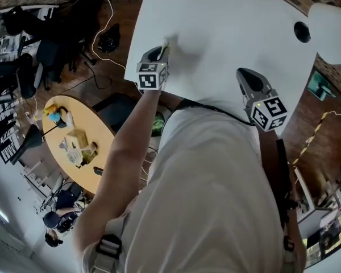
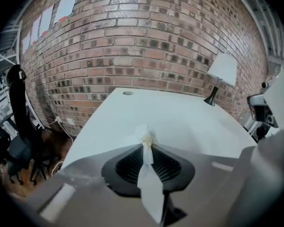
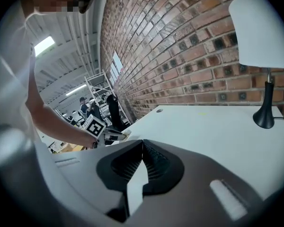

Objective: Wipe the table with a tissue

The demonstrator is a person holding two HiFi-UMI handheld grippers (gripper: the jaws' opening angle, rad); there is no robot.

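Note:
A crumpled white tissue is clamped at the tips of my left gripper, and its loose end hangs back between the fingers. In the head view that gripper points down at the white table near its left edge, with the tissue at the surface. My right gripper hovers over the table's near right part. Its jaws meet at the tips with nothing between them. The right gripper view also shows the left gripper off to the left.
A white-shaded lamp with a black base stands at the table's far right by the brick wall. A cable hole sits at the far edge. Black chairs and an oval wooden table stand left.

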